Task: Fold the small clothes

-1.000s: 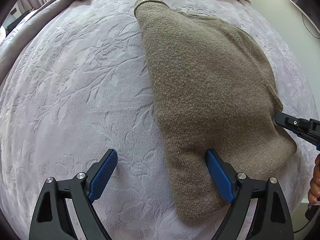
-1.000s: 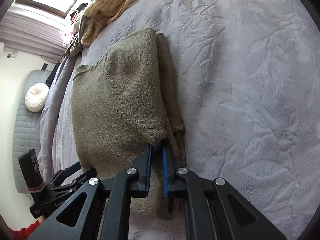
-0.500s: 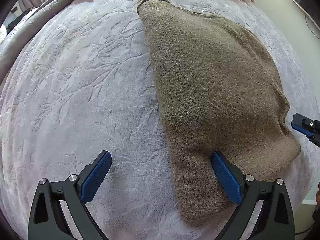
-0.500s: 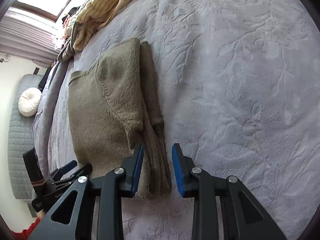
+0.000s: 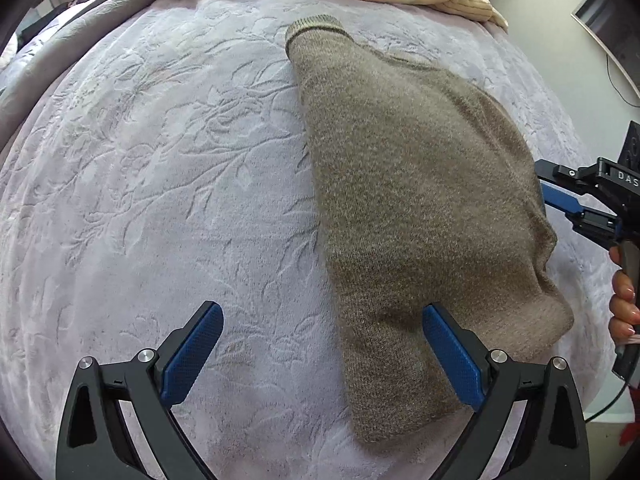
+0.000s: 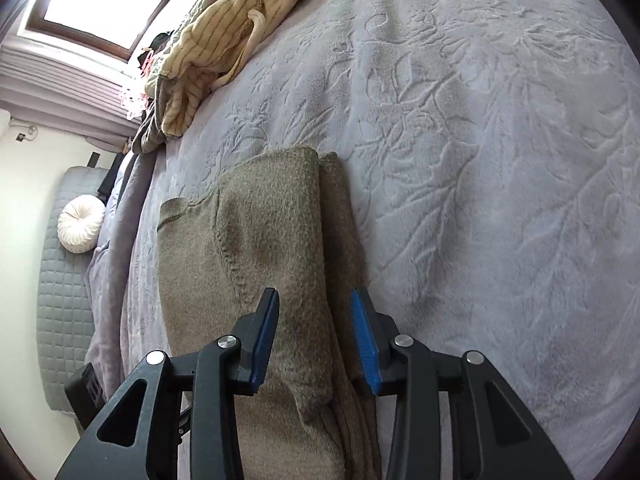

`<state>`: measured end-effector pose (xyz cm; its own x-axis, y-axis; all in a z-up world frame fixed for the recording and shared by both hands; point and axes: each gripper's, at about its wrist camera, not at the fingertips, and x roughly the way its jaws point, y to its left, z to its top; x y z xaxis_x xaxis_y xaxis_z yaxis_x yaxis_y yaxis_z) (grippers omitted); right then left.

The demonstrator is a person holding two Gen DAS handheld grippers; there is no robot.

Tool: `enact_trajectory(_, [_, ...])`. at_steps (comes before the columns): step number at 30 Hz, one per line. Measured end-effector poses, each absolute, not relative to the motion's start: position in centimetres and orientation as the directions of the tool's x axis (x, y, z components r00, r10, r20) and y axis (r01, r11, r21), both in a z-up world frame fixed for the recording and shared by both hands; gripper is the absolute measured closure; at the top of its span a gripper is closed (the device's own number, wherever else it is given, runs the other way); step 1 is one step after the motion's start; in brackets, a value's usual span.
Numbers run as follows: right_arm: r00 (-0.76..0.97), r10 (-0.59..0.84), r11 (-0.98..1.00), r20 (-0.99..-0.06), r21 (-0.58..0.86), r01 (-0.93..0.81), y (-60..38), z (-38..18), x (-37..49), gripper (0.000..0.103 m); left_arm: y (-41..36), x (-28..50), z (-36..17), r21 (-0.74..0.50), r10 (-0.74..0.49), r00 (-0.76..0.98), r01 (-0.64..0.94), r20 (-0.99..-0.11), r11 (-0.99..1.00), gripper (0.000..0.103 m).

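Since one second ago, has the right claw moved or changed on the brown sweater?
Yes. The right claw was shut on the brown sweater's folded edge; now it is open and drawn back along it, away from the striped cloth.

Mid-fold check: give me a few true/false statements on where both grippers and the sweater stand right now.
1. The right gripper is clamped on the sweater. False: its jaws stand open astride the folded edge.
2. The left gripper is open. True.
3. The sweater lies on the lilac embossed blanket. True.
4. The sweater is spread out in a single layer. False: the right wrist view shows stacked layers along its edge.
5. A striped cream garment covers the sweater. False: it lies apart, farther up the bed.
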<state>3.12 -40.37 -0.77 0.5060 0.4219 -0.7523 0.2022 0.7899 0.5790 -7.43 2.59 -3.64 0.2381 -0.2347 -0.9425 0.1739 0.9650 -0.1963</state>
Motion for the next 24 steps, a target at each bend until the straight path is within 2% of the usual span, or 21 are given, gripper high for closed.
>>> enact_trajectory(3, [0.494,0.493,0.747,-0.716,0.640,0.181,-40.4,-1.4,4.7,0.062,3.2,-6.4,-3.0,-0.203,-0.238,0.256,0.154,-0.937,0.967,0.003])
enact_trajectory(4, [0.487,0.502,0.745,-0.715,0.643,0.176,-40.2,-1.4,5.0,0.074,3.4,-6.0,-2.9,-0.203,-0.235,0.260,0.145,-0.937,0.968,0.003])
enact_trajectory(5, [0.484,0.490,0.765,-0.725,0.624,0.160,-39.9,-1.1,5.2,0.090,3.4,-5.5,-2.8,-0.200,-0.230,0.263,0.137,-0.937,0.970,0.003])
enact_trajectory(7, [0.495,0.458,0.805,-0.738,0.581,0.120,-39.3,0.0,5.2,0.095,3.6,-5.0,-2.7,-0.194,-0.221,0.274,0.122,-0.936,0.973,0.003])
enact_trajectory(13, [0.455,0.382,0.861,-0.804,0.488,0.140,-39.3,-2.0,5.8,0.095,3.0,-4.4,-3.0,-0.197,-0.222,0.271,0.117,-0.937,0.973,0.003])
enact_trajectory(17, [0.476,0.414,0.816,-0.776,0.548,0.185,-40.0,-2.4,5.3,0.094,2.4,-4.0,-2.9,-0.182,-0.212,0.271,0.130,-0.939,0.975,0.003])
enact_trajectory(24, [0.489,0.419,0.804,-0.765,0.563,0.192,-40.8,-0.8,2.8,0.090,2.6,-3.9,-3.1,-0.191,-0.218,0.265,0.124,-0.940,0.974,0.003])
